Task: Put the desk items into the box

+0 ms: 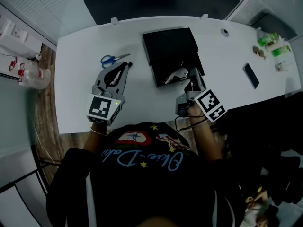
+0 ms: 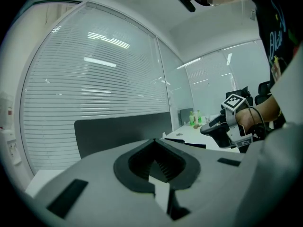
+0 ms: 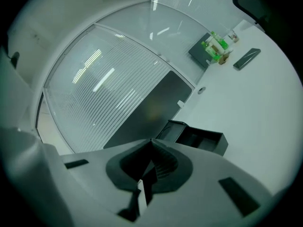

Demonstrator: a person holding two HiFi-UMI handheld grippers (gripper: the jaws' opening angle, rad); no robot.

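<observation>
Held L gripper (image 2: 155, 142) w/ jaws together, empty, nr desk (image 1: 75, 79) front edge by scissors (image 1: 112, 59); R gripper (image 3: 151, 142) likewise closed, empty, at front-right corner of black box (image 1: 170, 46).

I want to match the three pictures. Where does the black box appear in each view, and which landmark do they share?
Head view: the black box is at the upper middle, on the desk.
Left gripper view: a low dark shape right of centre, probably the box.
Right gripper view: the box is below the middle, right of centre.
Shared landmark: the green bottles.
</observation>
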